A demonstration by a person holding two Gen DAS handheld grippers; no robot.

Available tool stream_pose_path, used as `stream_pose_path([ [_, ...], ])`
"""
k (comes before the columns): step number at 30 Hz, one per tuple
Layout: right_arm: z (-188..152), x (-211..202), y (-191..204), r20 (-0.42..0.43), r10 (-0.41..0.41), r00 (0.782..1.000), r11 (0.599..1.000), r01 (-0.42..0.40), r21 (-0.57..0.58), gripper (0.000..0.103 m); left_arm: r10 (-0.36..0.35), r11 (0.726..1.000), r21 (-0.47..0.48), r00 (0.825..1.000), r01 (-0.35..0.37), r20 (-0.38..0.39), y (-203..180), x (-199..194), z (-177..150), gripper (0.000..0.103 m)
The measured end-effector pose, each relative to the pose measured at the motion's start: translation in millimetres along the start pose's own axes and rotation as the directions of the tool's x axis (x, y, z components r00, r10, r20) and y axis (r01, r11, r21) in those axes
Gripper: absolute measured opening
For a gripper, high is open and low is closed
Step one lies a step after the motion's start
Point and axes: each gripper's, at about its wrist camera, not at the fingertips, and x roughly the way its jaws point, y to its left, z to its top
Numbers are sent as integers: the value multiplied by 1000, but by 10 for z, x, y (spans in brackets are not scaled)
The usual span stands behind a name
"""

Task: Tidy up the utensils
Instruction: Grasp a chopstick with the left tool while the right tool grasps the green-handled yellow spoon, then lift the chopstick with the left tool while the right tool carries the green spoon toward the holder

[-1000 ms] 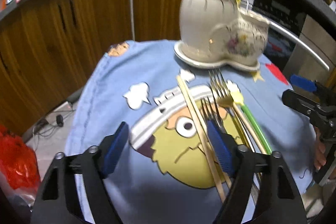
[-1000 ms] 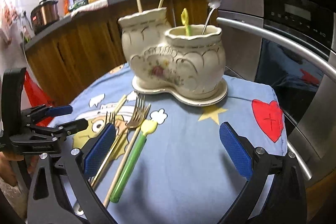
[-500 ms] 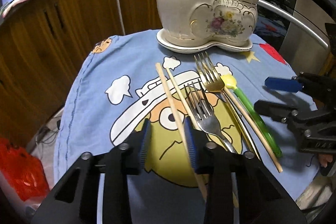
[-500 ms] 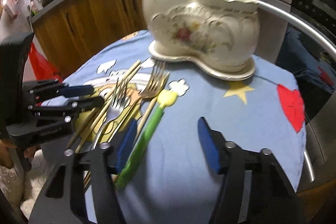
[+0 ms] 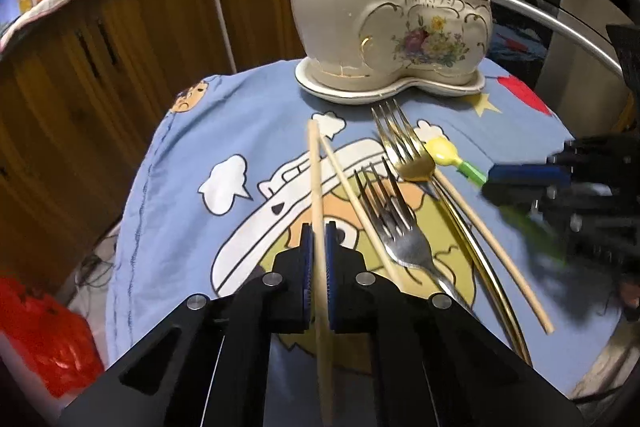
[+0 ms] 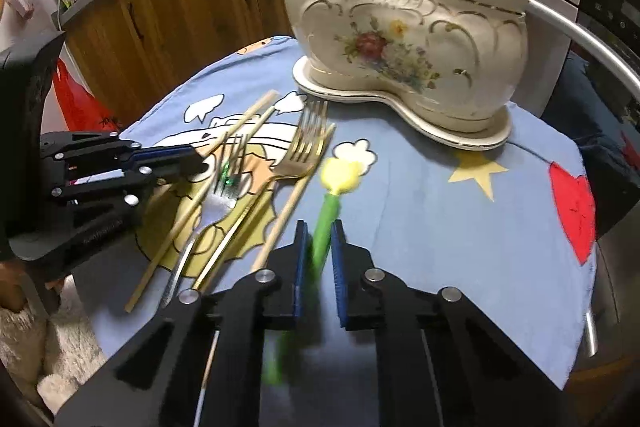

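Left hand-held gripper point(image 5: 316, 247): jaws, just closed in, clamped on a wooden chopstick point(image 5: 315, 163) pointing toward 12 o'clock on the blue-clothed tabletop point(image 5: 180, 195). Right hand-held gripper point(image 6: 318, 247): jaws, just closed in, clamped on a green-handled utensil with yellow head point(image 6: 340, 173). Two forks point(image 5: 400, 227) and further chopsticks lie between them; ceramic holder point(image 5: 384, 7) stands at 12 o'clock.

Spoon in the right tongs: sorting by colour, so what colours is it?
Green handle, yellow head; clearest in the right wrist view.
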Motion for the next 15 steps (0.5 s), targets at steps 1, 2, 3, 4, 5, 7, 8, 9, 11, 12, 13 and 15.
stream_pose_path([
  [1, -4, -37, -23, 4, -15, 1000, 1000, 15, -14, 9, 4, 1000, 13, 1000, -4, -10, 7, -23, -11, 6],
  [2, -4, -57, -39, -4, -25, 1000, 999, 25, -35, 9, 9, 1000, 19, 1000, -9, -16, 14, -36, -21, 6],
  [3, -3, -53, -53, -17, -32, 999, 998, 31, -47, 9, 19, 1000, 22, 1000, -18, -23, 33, -47, -26, 6],
  [4, -3, -51, -74, -32, -41, 999, 998, 39, -58, 10, 25, 999, 21, 999, -24, -30, 44, -48, -29, 6],
  [5, 1, -51, -98, -33, -48, 998, 997, 46, -55, 12, 33, 999, 23, 999, -33, -39, 56, -42, -24, 7],
  [7, 9, -48, -137, -29, -48, 998, 998, 47, -34, 21, 35, 999, 15, 999, -34, -42, 66, -25, 7, 7],
  [8, 21, -43, -142, -30, -42, 999, 999, 41, -29, 23, 32, 999, 11, 998, -32, -45, 64, -13, 17, 7],
  [9, 22, -30, -136, -32, -40, 999, 999, 39, -28, 27, 34, 999, 10, 998, -34, -46, 58, 5, 36, 8],
  [11, 41, 5, -142, -36, -46, 998, 999, 45, -25, 30, 34, 999, 7, 998, -34, -47, 53, 39, 72, 11],
  [12, 48, 18, -149, -40, -47, 998, 999, 46, -23, 30, 34, 999, 6, 998, -34, -49, 53, 58, 96, 12],
  [13, 63, 39, -159, -44, -45, 998, 999, 44, -19, 30, 36, 999, 3, 998, -35, -50, 59, 79, 117, 13],
  [15, 97, 85, -150, -44, -48, 998, 999, 47, -21, 30, 38, 999, 1, 998, -38, -50, 63, 99, 138, 14],
])
